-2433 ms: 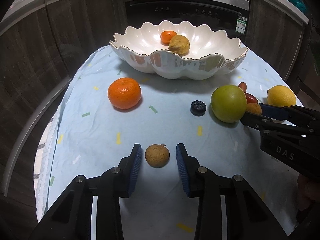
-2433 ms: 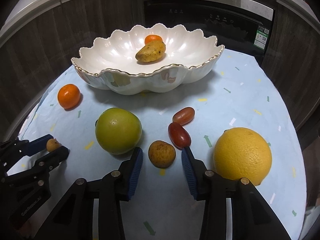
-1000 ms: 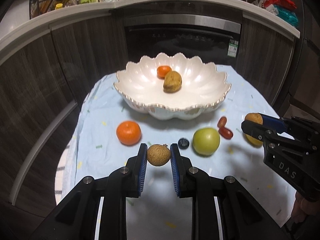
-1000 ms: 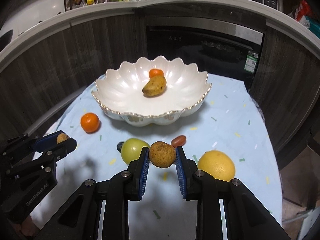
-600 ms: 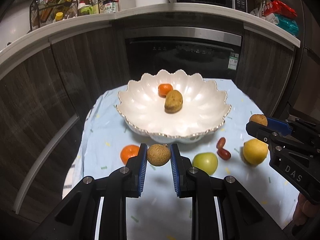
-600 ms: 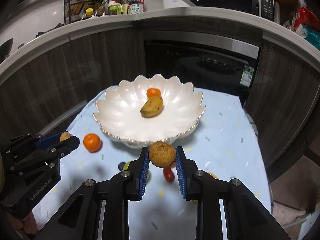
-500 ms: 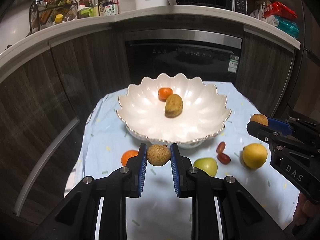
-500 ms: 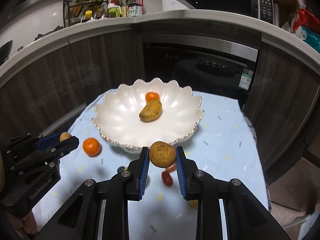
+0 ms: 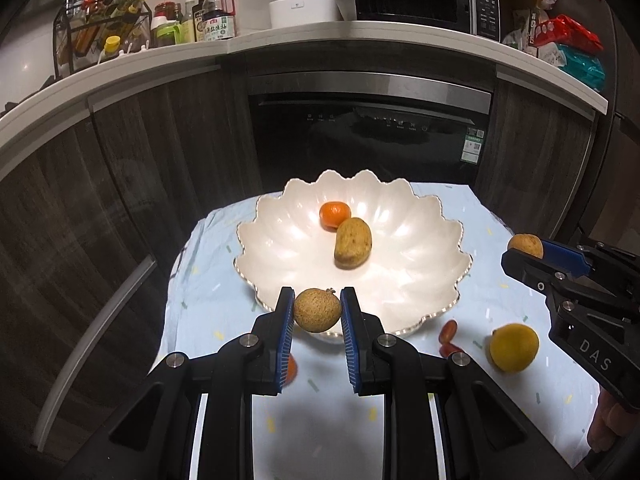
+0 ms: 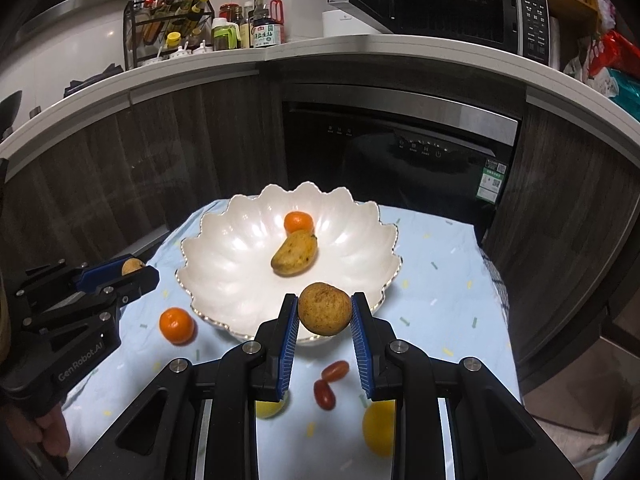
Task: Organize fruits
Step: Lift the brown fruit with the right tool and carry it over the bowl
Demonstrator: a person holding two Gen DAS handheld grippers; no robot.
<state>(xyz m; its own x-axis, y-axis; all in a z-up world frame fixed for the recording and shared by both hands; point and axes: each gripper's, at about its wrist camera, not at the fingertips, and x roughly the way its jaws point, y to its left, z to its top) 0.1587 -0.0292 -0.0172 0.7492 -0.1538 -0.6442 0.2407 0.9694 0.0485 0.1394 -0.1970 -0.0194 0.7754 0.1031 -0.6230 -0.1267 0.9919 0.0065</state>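
My left gripper (image 9: 317, 309) is shut on a small round brown fruit (image 9: 317, 309), held in the air just before the near rim of the white scalloped bowl (image 9: 436, 292). My right gripper (image 10: 325, 314) is shut on a second brown fruit (image 10: 325, 314), also raised in front of the bowl (image 10: 224, 280). Inside the bowl lie a small mango (image 9: 353, 242) and a mandarin (image 9: 335, 215). In the left wrist view the right gripper (image 9: 520, 250) shows at the right edge with its fruit (image 9: 525, 245). The left gripper (image 10: 134, 270) appears at the left of the right wrist view.
On the pale blue cloth (image 10: 440, 292) lie an orange mandarin (image 10: 176, 325), two red grape tomatoes (image 10: 328, 382), a lemon (image 9: 514, 347) and a green fruit (image 10: 267, 409) partly hidden by my fingers. Dark cabinets and an oven (image 9: 368, 136) stand behind the round table.
Both grippers have risen and moved toward the bowl, each keeping its brown fruit. The fruits on the cloth have slid lower in both views and the counter has come into sight.
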